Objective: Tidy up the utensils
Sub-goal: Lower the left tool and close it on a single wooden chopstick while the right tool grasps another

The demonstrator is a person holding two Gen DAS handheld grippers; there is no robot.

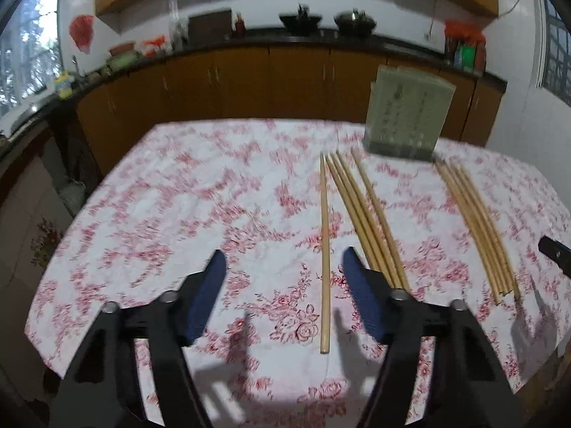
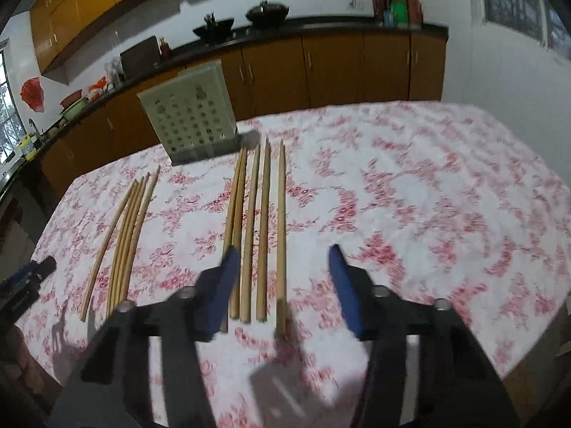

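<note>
Wooden chopsticks lie in two groups on a floral tablecloth. In the left wrist view a lone chopstick (image 1: 325, 256) lies between my open left gripper's (image 1: 285, 264) jaws, beside the left group (image 1: 367, 214); the right group (image 1: 478, 228) lies further right. A pale green perforated utensil holder (image 1: 407, 114) stands behind them. In the right wrist view my open right gripper (image 2: 283, 258) hovers over the right group (image 2: 260, 228), with the left group (image 2: 125, 239) and the holder (image 2: 189, 114) also seen. Both grippers are empty.
The table (image 1: 178, 196) has edges near the bottom and sides. Wooden kitchen cabinets (image 1: 249, 78) and a dark counter with woks (image 2: 267, 12) stand behind. The other gripper shows at the right edge (image 1: 556, 253) and at the left edge (image 2: 28, 278).
</note>
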